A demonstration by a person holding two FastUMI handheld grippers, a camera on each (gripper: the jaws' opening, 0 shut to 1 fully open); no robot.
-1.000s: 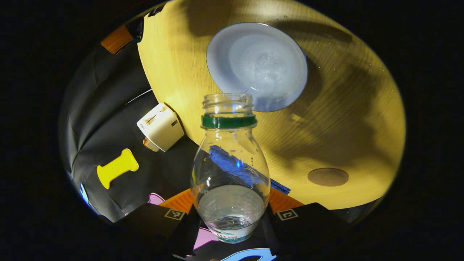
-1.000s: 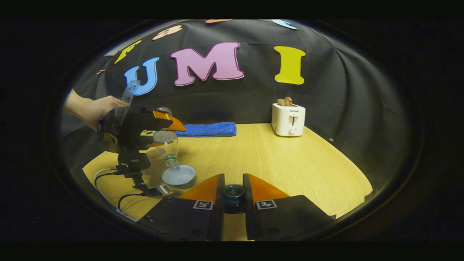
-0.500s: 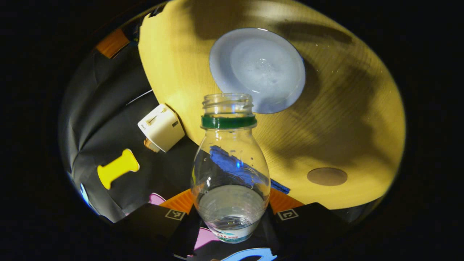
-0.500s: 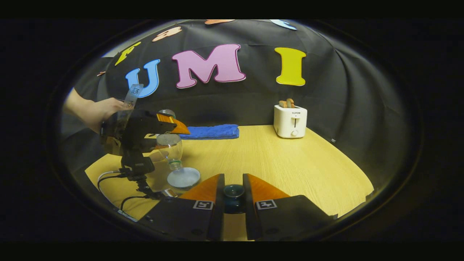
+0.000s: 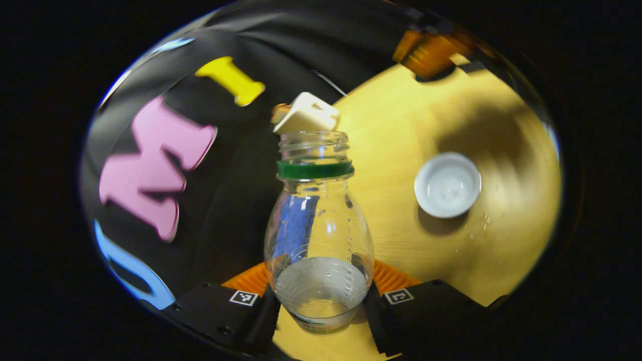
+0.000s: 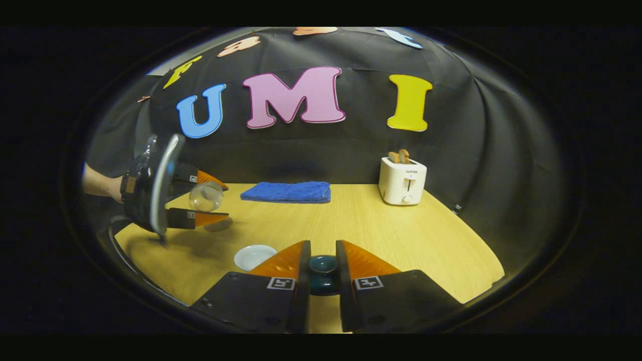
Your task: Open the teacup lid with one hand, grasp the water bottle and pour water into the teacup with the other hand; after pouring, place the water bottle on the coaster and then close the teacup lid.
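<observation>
Now your left gripper (image 5: 321,308), clamped on the bottle (image 5: 319,240), has swung off the cup (image 5: 447,184) and tipped back from its downward tilt, so pouring looks finished and the coaster comes next. Nearest in the right gripper view, your right gripper (image 6: 323,273) stays closed on the lid (image 6: 323,264), held above the table (image 6: 391,225). Farther off, the open cup sits on the table with water in it.

Clear water bottle (image 5: 319,235) with a green neck ring — pale wood-grain table (image 6: 381,230) beyond it. White teacup (image 5: 447,184) right of the bottle; cream-white toaster (image 6: 403,179) ahead right, blue towel (image 6: 286,192) ahead, dark teal lid (image 6: 323,275) between the fingers.
</observation>
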